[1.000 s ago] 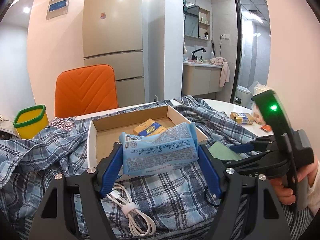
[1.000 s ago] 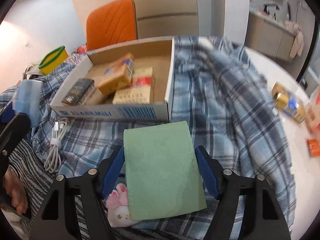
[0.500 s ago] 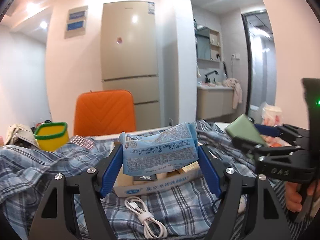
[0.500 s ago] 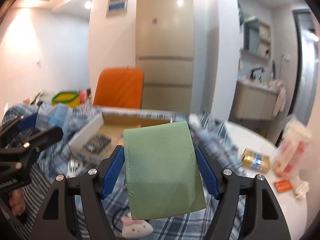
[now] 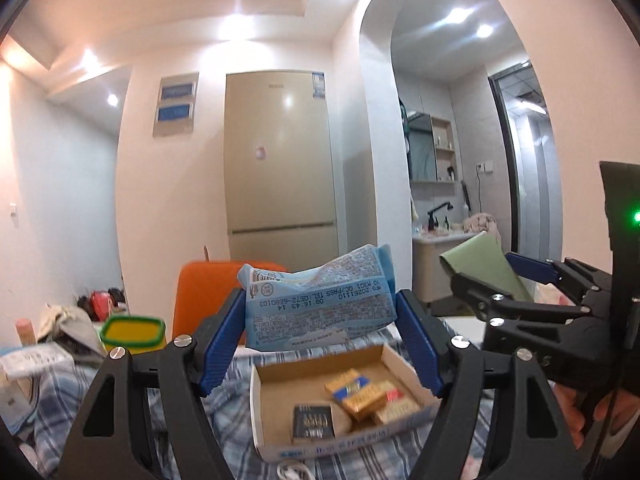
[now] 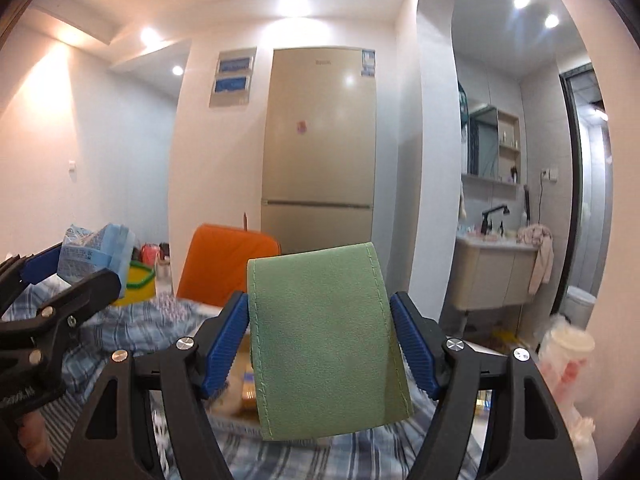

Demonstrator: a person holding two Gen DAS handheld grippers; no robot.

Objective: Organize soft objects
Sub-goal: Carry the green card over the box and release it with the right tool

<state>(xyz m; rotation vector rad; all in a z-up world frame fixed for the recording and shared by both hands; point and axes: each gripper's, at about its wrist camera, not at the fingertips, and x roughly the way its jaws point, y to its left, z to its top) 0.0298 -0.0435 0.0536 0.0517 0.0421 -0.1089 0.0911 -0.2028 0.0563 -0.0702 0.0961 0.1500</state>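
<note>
Grippers both hold something: your left gripper [image 5: 320,312] is clamped on the blue tissue pack [image 5: 318,302], your right gripper [image 6: 320,340] on the green pouch [image 6: 324,344], both held up level. Only the left wrist view shows the cardboard box [image 5: 340,404] clearly, below the pack on the plaid cloth [image 5: 224,420]; the pouch hides most of it from the right.

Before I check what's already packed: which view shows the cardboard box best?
The left wrist view: the cardboard box sits open below the left gripper, its packets visible. In the right wrist view the green cloth hides nearly all of it.
</note>
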